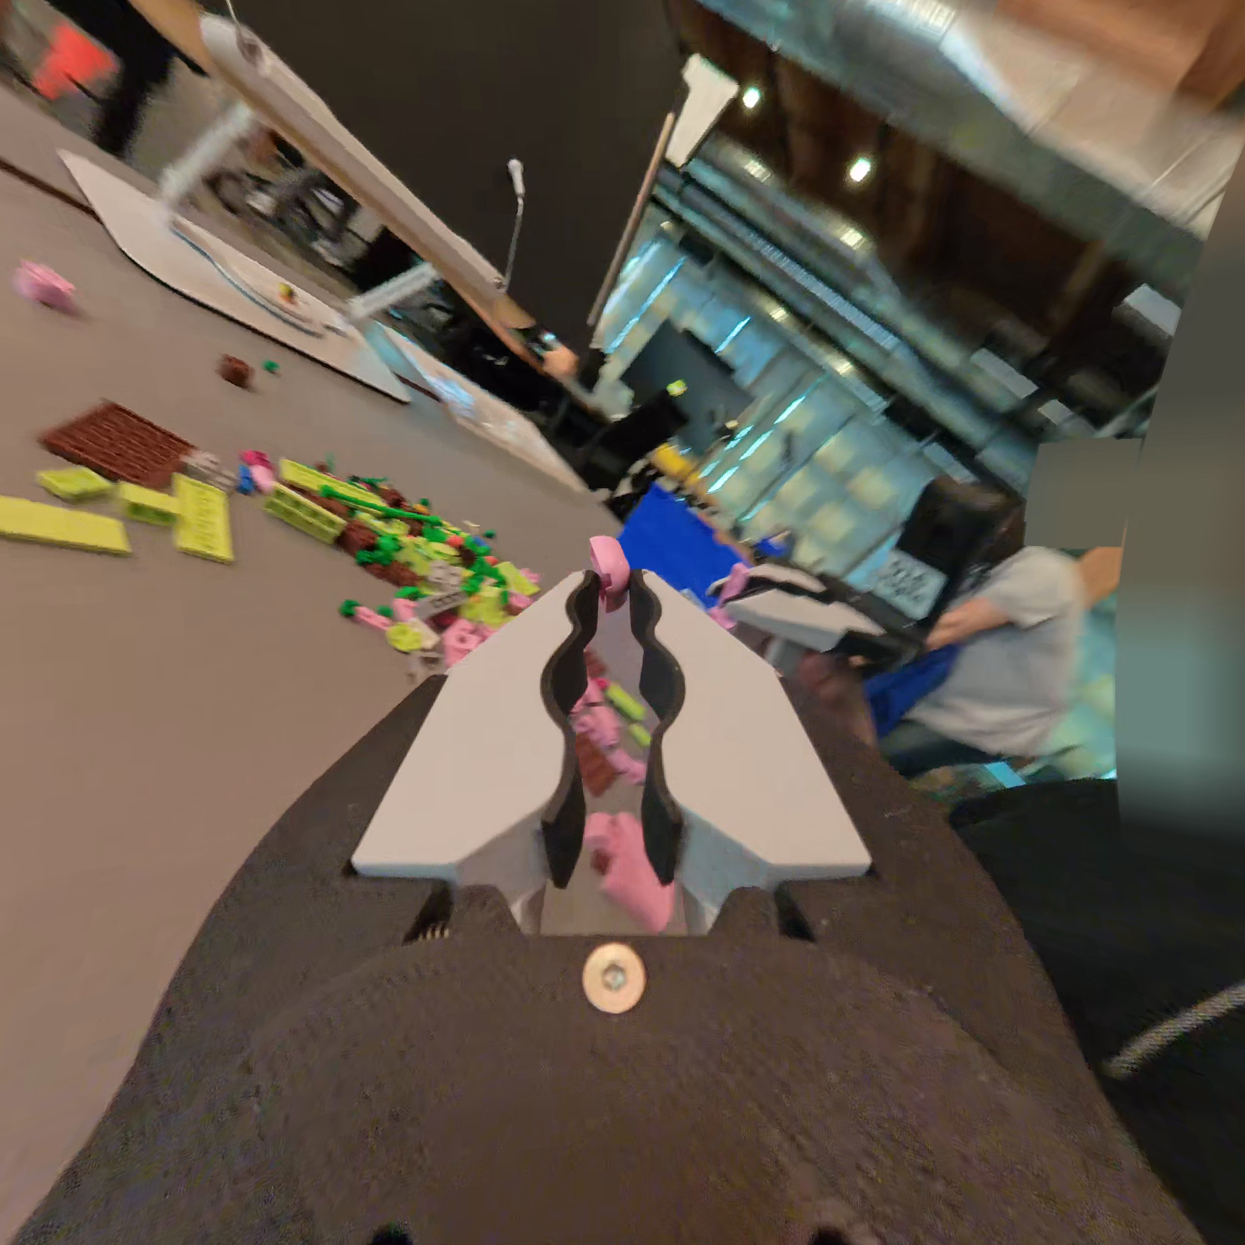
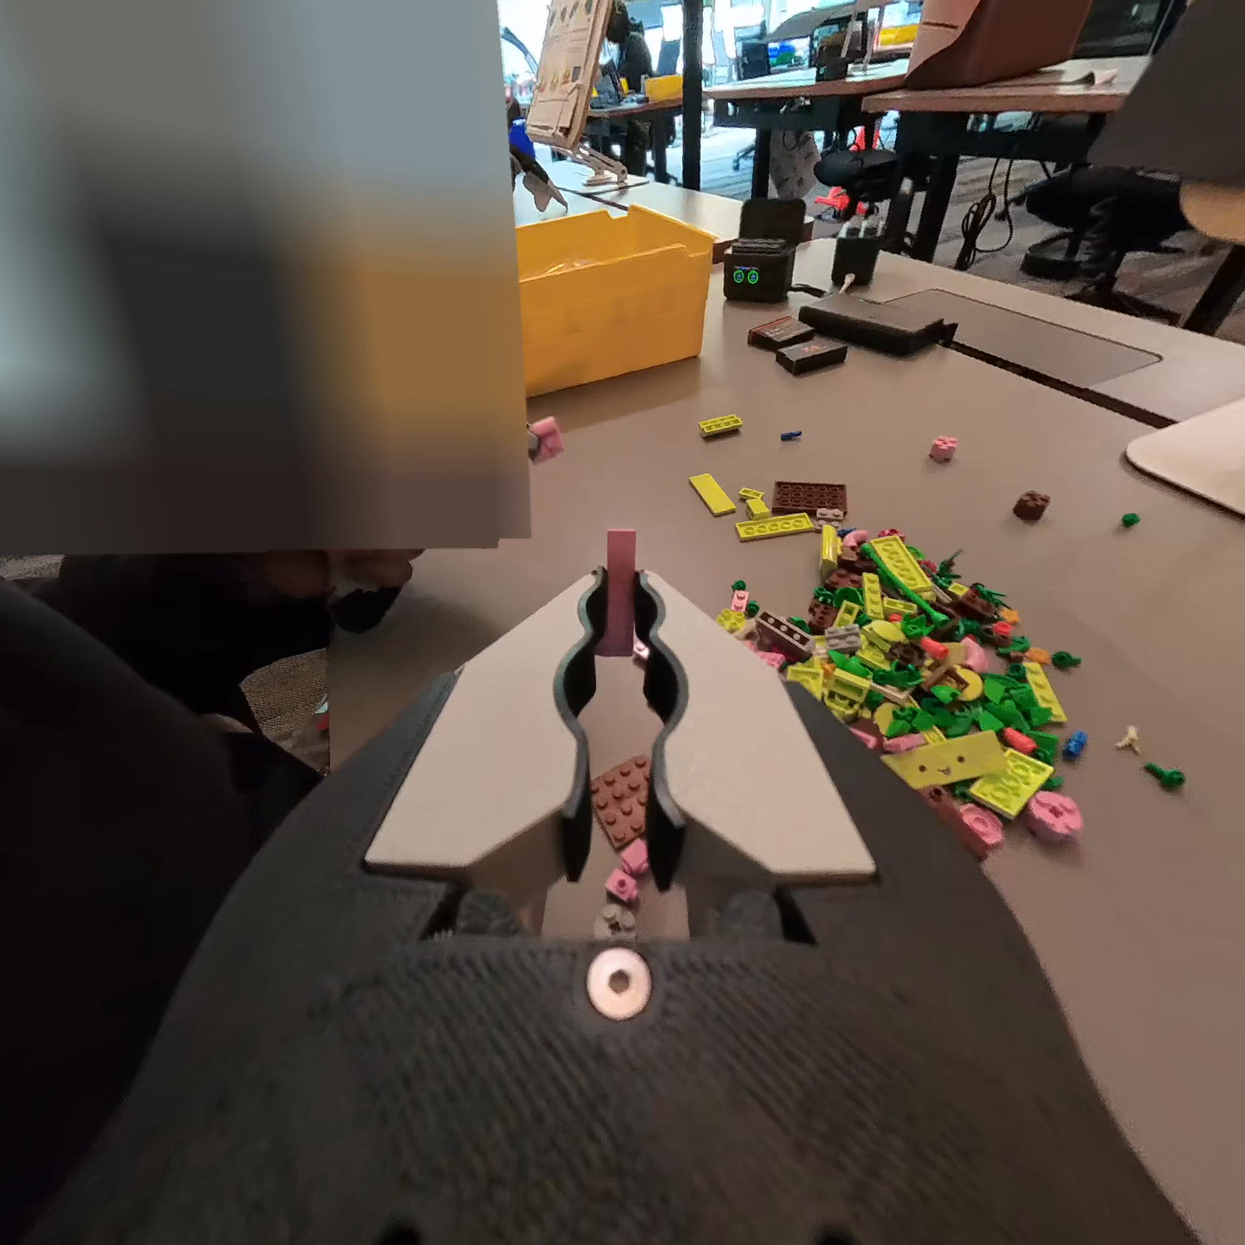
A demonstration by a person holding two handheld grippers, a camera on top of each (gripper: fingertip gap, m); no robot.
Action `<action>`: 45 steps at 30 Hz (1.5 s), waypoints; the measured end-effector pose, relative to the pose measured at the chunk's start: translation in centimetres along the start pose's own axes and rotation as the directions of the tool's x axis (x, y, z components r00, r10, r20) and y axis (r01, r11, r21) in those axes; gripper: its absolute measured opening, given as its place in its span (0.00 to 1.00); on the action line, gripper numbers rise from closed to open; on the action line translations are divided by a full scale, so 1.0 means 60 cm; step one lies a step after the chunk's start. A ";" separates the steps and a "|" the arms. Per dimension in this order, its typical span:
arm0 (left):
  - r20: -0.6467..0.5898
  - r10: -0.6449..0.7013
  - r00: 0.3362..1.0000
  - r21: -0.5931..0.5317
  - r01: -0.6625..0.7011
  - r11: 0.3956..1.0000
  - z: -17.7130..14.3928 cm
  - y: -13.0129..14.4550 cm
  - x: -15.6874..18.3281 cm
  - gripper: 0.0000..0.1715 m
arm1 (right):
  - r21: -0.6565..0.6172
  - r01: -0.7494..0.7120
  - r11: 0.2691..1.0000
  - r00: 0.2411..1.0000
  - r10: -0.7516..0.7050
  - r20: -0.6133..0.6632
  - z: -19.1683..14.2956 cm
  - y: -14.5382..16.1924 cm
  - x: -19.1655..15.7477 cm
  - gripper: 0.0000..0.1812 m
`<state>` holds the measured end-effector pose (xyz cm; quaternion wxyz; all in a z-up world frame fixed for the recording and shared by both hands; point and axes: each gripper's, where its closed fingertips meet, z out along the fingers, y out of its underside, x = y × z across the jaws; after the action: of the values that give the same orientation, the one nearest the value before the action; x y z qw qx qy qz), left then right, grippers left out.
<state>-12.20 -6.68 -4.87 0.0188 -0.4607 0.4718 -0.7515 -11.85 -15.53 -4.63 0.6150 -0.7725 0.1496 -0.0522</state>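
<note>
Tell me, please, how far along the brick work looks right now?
Nothing looks assembled yet. In hand: the left gripper pinches a small round pink piece, and the right gripper clamps a long pink brick. The brick pile lies loose on the table.

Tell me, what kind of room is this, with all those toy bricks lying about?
Probably a shared office or workshop. A grey table carries a heap of toy bricks, a yellow bin and a small black device with a lit screen, and more desks with hanging cables stand behind.
</note>
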 end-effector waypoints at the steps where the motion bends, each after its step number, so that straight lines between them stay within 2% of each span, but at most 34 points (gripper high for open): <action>1: -0.032 -0.063 0.998 0.005 0.063 0.998 0.004 0.003 0.000 0.03 | 0.002 -0.002 1.000 1.000 0.002 -0.002 0.000 0.002 0.002 0.03; 4: -0.057 -0.138 0.989 -0.021 0.137 0.990 0.015 0.019 -0.008 0.03 | -0.025 -0.003 1.000 1.000 0.003 -0.006 0.004 0.016 0.007 0.03; 10: 0.005 -0.119 0.993 -0.242 0.116 0.963 0.063 0.066 -0.032 0.03 | -0.071 0.016 0.997 0.999 -0.019 -0.042 0.011 0.035 0.027 0.02; 13: 0.071 0.017 0.997 -0.347 0.009 0.938 0.084 0.082 -0.062 0.03 | -0.072 0.014 0.997 0.999 -0.017 -0.043 0.010 0.034 0.035 0.02; 16: 0.102 0.162 0.982 -0.470 -0.096 0.877 0.097 0.098 -0.081 0.04 | -0.062 0.016 0.998 0.998 -0.020 -0.062 0.006 0.034 0.048 0.02; 18: 0.125 0.283 0.951 -0.515 -0.182 0.837 0.102 0.098 -0.094 0.14 | -0.060 0.000 0.998 0.997 -0.005 -0.072 0.006 0.039 0.058 0.02; 22: 0.084 0.471 0.878 -0.462 -0.384 0.799 0.117 0.080 -0.077 0.29 | -0.014 -0.088 0.996 0.995 0.087 -0.053 0.009 0.041 0.072 0.02; 24: -0.026 0.507 0.862 -0.395 -0.474 0.787 0.125 0.085 -0.035 0.29 | 0.048 -0.183 0.982 0.983 0.183 0.005 0.008 0.029 0.071 0.02; 26: -0.104 0.507 0.856 -0.349 -0.509 0.787 0.132 0.097 0.002 0.29 | 0.127 -0.316 0.940 0.947 0.305 0.097 0.005 0.011 0.070 0.03; 28: -0.113 0.523 0.845 -0.312 -0.530 0.789 0.140 0.101 0.019 0.28 | 0.172 -0.454 0.874 0.884 0.417 0.211 0.005 -0.004 0.067 0.03; 30: -0.096 0.571 0.815 -0.266 -0.574 0.774 0.146 0.098 0.030 0.23 | 0.175 -0.544 0.821 0.828 0.490 0.274 0.011 -0.008 0.065 0.03; 34: -0.028 0.652 0.758 -0.193 -0.644 0.741 0.146 0.079 0.035 0.08 | 0.167 -0.546 0.821 0.828 0.499 0.255 0.028 -0.006 0.061 0.03; 36: -0.035 0.648 0.761 -0.186 -0.642 0.744 0.142 0.077 0.036 0.04 | 0.154 -0.541 0.827 0.829 0.494 0.261 0.035 -0.005 0.054 0.03; 39: -0.044 0.568 0.822 -0.185 -0.565 0.804 0.137 0.072 0.031 0.03 | 0.160 -0.562 0.811 0.809 0.501 0.307 0.032 -0.012 0.049 0.04; 42: -0.100 0.379 0.920 -0.125 -0.389 0.913 0.129 0.058 0.038 0.02 | 0.216 -0.602 0.769 0.783 0.517 0.345 0.016 -0.025 0.060 0.16; 45: -0.191 0.114 0.975 -0.109 -0.136 0.985 0.124 0.048 0.043 0.03 | 0.231 -0.602 0.765 0.789 0.525 0.318 0.009 -0.021 0.073 0.10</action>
<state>-9.56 -14.58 -4.25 -0.0055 -0.3590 0.5444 -0.7581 -7.35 -16.07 -3.97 0.7316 -0.5813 0.2919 0.2041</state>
